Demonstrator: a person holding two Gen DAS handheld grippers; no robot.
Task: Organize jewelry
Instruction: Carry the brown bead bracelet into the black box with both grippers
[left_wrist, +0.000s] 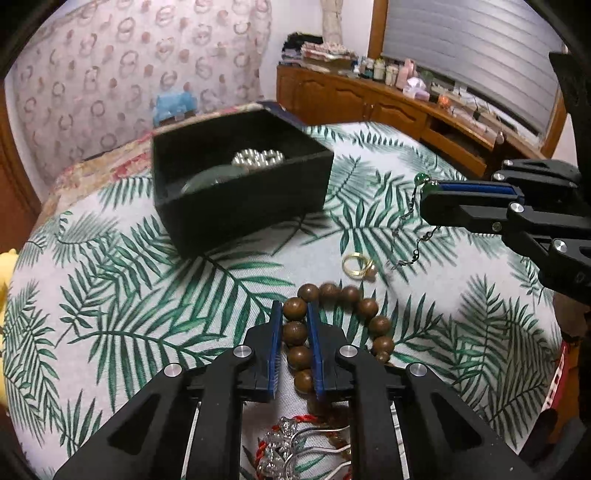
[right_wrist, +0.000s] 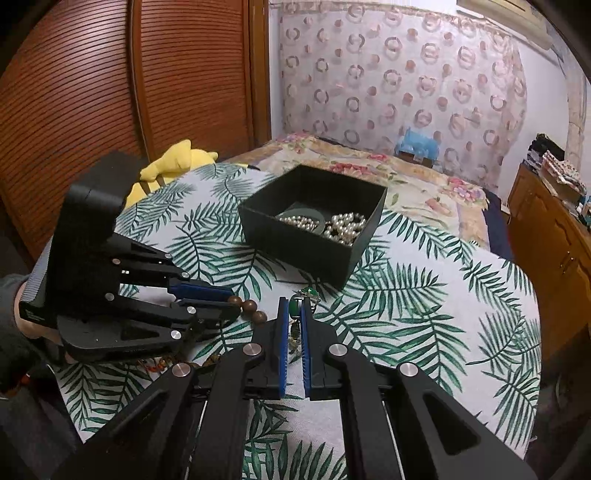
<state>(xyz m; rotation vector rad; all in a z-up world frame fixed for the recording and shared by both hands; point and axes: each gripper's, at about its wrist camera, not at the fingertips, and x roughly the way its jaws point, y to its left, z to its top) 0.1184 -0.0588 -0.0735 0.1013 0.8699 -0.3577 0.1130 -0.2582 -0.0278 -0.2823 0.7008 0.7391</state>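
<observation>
My left gripper (left_wrist: 294, 308) is shut on a brown wooden bead bracelet (left_wrist: 369, 308) that rests on the leaf-print cloth; it shows at the left of the right wrist view (right_wrist: 231, 302). My right gripper (right_wrist: 294, 304) is shut on a green-bead chain piece (right_wrist: 294, 308), lifted above the cloth; in the left wrist view (left_wrist: 424, 201) the chain (left_wrist: 419, 247) dangles from it. A gold ring (left_wrist: 357, 264) lies between them. The black open box (left_wrist: 236, 199) holds pearls (right_wrist: 341, 223) and a dark green bangle (right_wrist: 295, 214).
More jewelry with red cord and silver hooks (left_wrist: 295, 439) lies under my left gripper. A yellow plush toy (right_wrist: 173, 160) sits at the cloth's far left edge. A floral bedspread (right_wrist: 406, 173) lies behind the box. A wooden dresser (left_wrist: 388, 107) stands at the right.
</observation>
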